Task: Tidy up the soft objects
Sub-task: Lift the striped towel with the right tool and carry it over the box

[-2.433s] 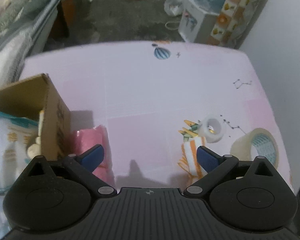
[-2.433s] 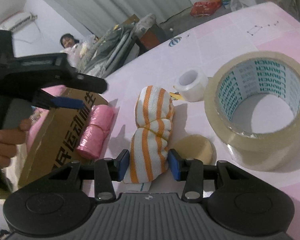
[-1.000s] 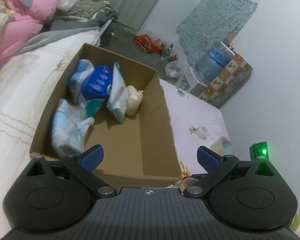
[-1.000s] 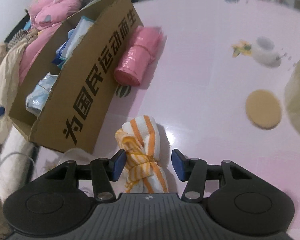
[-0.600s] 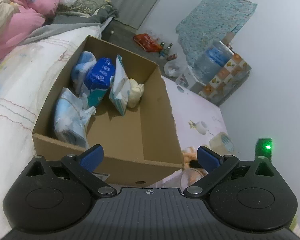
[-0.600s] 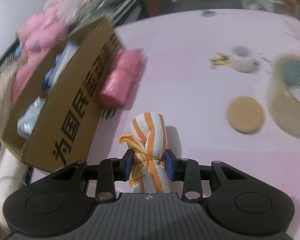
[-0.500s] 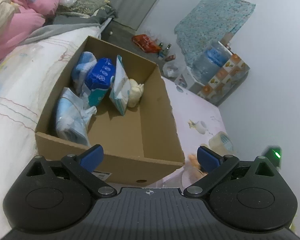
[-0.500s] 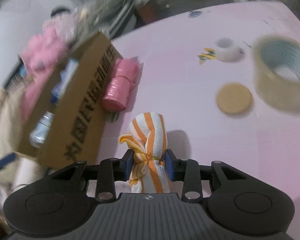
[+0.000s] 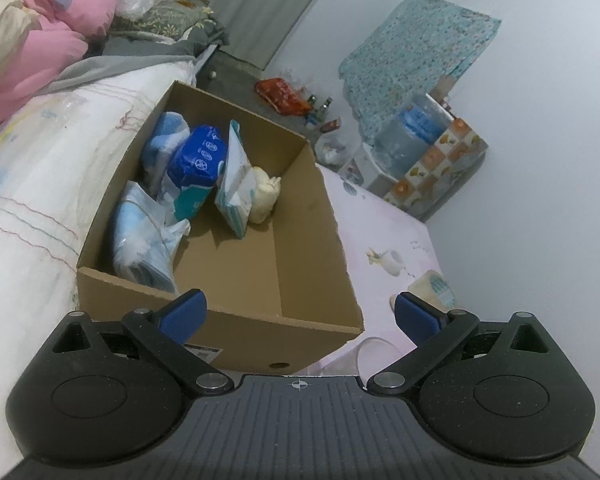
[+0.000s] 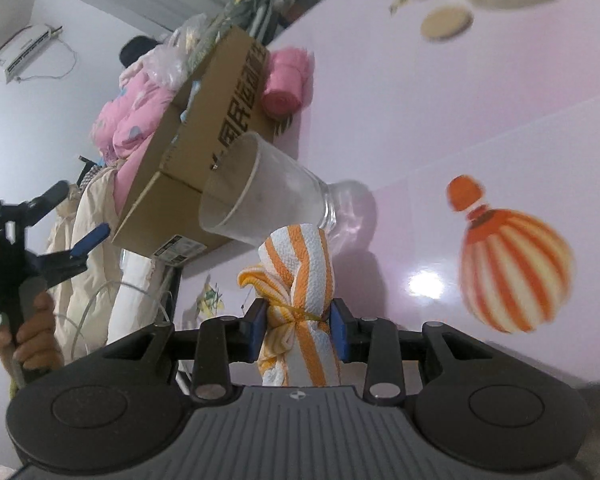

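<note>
The right gripper [image 10: 298, 330] has its blue pads squeezed in on an orange-and-white striped cloth bundle [image 10: 300, 276], taking it right at the waist where a thin yellow band ties it; the jaws have only just been closing, and the bundle now sits pinched between them, its rounded top standing up past the fingertips and its tail hanging back toward the handle. It looks light and squashy, the sort of thing that gives under the pads rather than slipping, and I'd judge the tied waist the best place to hold it, since the loose ends would simply fold away. Just beyond it a clear plastic cup [image 10: 260, 196] lies on its side on the pink worktop [image 10: 460, 100], close by the corner of the cardboard box [image 10: 204, 128], and would tip or roll at a nudge. The left gripper [image 9: 298, 314] hangs wide open with nothing in it, looking down into the cardboard box [image 9: 300, 220], where soft packets [image 9: 196, 160] crowd the far end and bare floor is free nearer.
</note>
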Action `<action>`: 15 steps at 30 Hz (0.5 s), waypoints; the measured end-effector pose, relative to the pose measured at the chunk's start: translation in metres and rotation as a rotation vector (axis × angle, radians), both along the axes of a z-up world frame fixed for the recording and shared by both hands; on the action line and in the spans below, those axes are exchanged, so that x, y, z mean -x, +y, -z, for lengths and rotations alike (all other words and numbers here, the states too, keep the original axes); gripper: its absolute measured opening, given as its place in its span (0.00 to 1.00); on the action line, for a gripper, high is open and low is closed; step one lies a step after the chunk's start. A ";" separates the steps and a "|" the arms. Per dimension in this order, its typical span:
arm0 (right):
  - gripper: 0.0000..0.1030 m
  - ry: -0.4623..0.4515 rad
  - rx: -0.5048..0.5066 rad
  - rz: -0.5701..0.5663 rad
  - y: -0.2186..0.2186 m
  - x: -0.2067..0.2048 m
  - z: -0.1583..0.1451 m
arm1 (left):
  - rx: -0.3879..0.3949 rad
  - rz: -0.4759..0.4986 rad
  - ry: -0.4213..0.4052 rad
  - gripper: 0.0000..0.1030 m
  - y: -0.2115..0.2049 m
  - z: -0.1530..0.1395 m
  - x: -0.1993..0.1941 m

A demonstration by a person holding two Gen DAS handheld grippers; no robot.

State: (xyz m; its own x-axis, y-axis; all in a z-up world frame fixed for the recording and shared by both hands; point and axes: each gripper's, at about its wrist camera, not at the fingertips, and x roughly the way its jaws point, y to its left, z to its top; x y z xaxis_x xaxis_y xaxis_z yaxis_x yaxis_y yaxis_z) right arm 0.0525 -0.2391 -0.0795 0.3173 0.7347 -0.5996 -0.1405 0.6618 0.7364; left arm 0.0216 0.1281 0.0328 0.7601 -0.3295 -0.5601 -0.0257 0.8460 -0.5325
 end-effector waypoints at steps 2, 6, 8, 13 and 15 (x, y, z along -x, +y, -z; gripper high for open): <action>0.38 0.021 -0.016 0.006 0.007 -0.012 0.008 | -0.002 -0.002 -0.003 0.98 0.000 -0.001 0.000; 0.38 0.028 -0.077 0.040 0.015 -0.039 0.020 | -0.011 -0.013 -0.010 0.98 0.001 -0.002 0.003; 0.38 0.024 -0.090 0.054 0.021 -0.053 0.023 | -0.014 -0.016 0.001 0.98 0.001 -0.001 0.001; 0.38 0.017 -0.087 0.088 0.027 -0.072 0.022 | -0.025 -0.023 0.002 0.98 0.001 0.000 0.002; 0.38 0.020 -0.085 0.094 0.022 -0.068 0.017 | -0.049 -0.041 -0.019 0.98 0.003 -0.004 0.006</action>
